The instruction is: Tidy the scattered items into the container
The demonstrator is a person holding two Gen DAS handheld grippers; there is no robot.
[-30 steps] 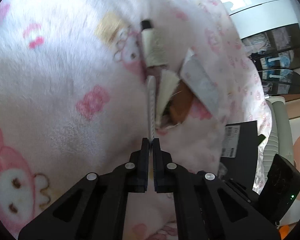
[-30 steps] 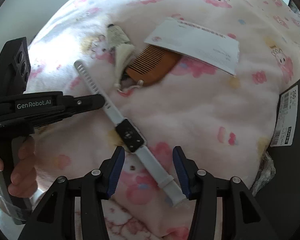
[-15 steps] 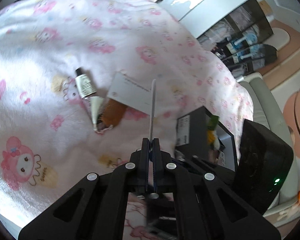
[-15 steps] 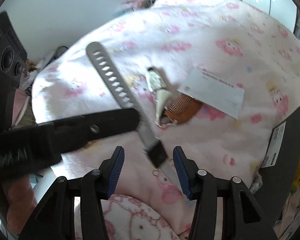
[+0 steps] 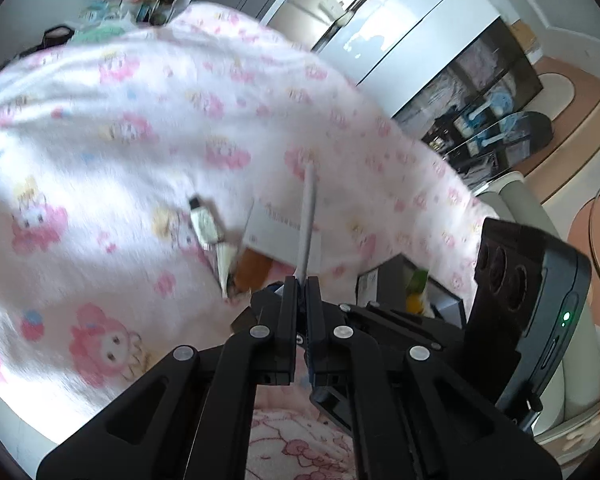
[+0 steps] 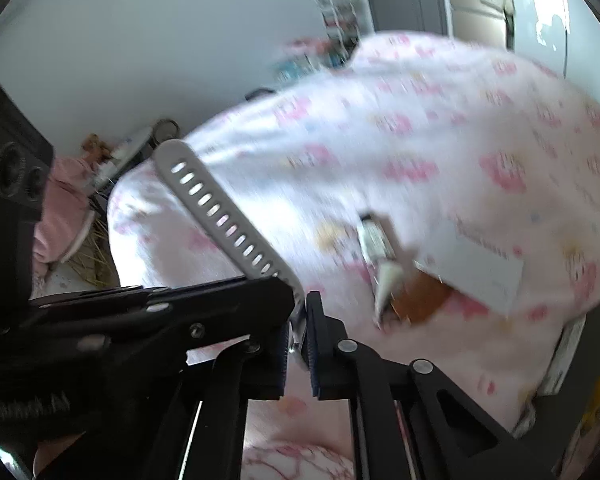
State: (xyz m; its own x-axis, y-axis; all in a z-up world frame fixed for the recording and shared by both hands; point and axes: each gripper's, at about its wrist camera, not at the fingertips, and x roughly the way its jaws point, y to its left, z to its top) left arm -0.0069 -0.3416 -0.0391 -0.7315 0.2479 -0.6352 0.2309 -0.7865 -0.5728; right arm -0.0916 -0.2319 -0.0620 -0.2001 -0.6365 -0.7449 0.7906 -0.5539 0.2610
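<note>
A watch with a pale grey perforated strap (image 6: 220, 216) hangs in the air above the pink patterned blanket (image 5: 140, 128). My left gripper (image 5: 302, 280) is shut on the strap (image 5: 308, 216), which sticks up edge-on from its tips. My right gripper (image 6: 298, 332) is shut on the watch just below the left one's fingers (image 6: 236, 296). On the blanket lie a small tube (image 5: 204, 222), a brown comb (image 5: 252, 270) and a white card (image 5: 276, 228). The black container (image 5: 384, 280) stands at the blanket's right edge, with a yellow and green thing inside.
The right gripper's housing (image 5: 532, 300) fills the right of the left wrist view. A wall, shelves and cabinets stand behind the bed. A pink garment (image 6: 60, 216) lies on the floor at the left. A pale padded seat (image 5: 512, 200) stands beside the container.
Both grippers have risen, lifting the watch off the blanket. The right gripper's jaws, open around the watch before, have shut on it. The left grip on the strap is unchanged.
</note>
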